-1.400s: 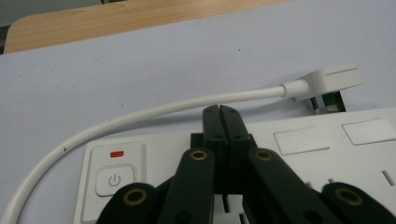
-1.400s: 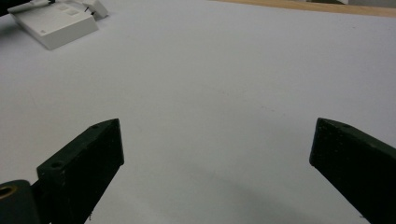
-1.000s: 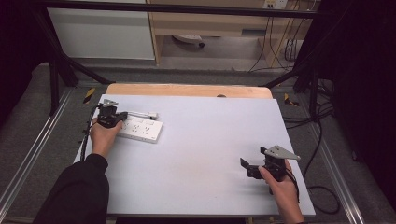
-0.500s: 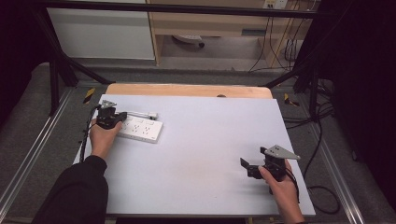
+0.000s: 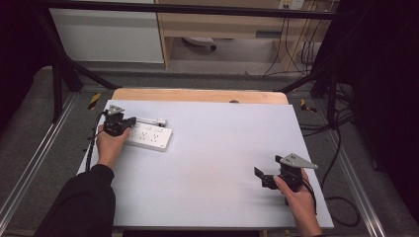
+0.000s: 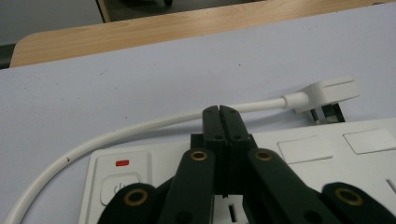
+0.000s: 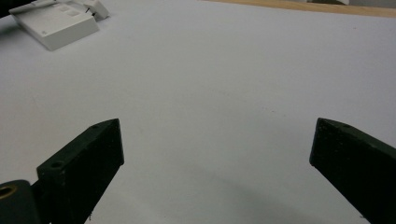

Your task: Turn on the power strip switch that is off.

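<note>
The white power strip [image 5: 147, 137] lies near the desk's [image 5: 217, 148] far left edge, its plug [image 6: 327, 91] just behind it. The left tool [image 6: 219, 114], clenched empty, sits over its switch end, hiding sockets. The right tool [image 5: 263, 177] is spread open near the right edge; bare desk lies between.

White power strip [image 5: 148, 137] lies flat, plug [image 6: 327, 92] seemingly beside it.
</note>
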`<state>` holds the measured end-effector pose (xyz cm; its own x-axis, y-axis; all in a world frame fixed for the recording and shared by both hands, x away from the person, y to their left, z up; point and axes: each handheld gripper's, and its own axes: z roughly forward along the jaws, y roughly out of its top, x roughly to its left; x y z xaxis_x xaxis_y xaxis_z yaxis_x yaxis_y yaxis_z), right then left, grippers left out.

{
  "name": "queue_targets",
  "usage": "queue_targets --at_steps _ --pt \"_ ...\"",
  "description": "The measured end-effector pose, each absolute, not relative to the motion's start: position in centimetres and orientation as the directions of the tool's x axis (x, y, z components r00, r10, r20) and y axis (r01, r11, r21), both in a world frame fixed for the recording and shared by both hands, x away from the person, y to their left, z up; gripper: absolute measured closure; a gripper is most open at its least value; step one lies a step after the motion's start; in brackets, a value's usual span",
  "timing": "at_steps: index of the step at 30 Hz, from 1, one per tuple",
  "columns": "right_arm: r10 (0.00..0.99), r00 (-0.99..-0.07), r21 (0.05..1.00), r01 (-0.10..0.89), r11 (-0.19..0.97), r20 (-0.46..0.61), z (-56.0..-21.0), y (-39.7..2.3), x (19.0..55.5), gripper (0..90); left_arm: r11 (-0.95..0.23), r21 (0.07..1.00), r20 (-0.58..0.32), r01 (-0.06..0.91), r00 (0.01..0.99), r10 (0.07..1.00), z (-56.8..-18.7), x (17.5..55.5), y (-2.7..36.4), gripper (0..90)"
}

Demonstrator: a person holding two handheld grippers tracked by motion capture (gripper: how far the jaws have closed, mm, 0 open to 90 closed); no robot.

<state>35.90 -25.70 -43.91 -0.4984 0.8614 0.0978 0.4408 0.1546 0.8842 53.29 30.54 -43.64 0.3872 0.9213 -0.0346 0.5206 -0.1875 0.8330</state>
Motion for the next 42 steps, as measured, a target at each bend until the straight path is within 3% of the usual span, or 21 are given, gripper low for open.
queue_targets --at_steps 18,27,31,42 --pt "0.861 -0.499 0.883 0.442 0.158 0.096 -43.9 -25.7 35.9 3.3 -0.164 0.836 -0.079 0.523 0.411 0.908 -43.5 53.2 30.3 90.0" --pt "0.862 -0.499 0.883 0.442 0.159 0.094 -44.0 -25.6 35.9 3.3 -0.151 0.84 -0.09 0.521 0.408 0.908 -43.2 53.0 30.1 77.5" --pt "0.862 -0.499 0.883 0.442 0.159 0.094 -44.0 -25.6 35.9 3.3 -0.146 0.842 -0.098 0.52 0.413 0.906 -43.1 52.9 30.1 75.9" --pt "0.861 -0.499 0.883 0.442 0.16 0.094 -44.0 -25.7 35.9 3.3 -0.124 0.843 -0.121 0.524 0.409 0.904 -42.7 52.7 29.9 57.1"
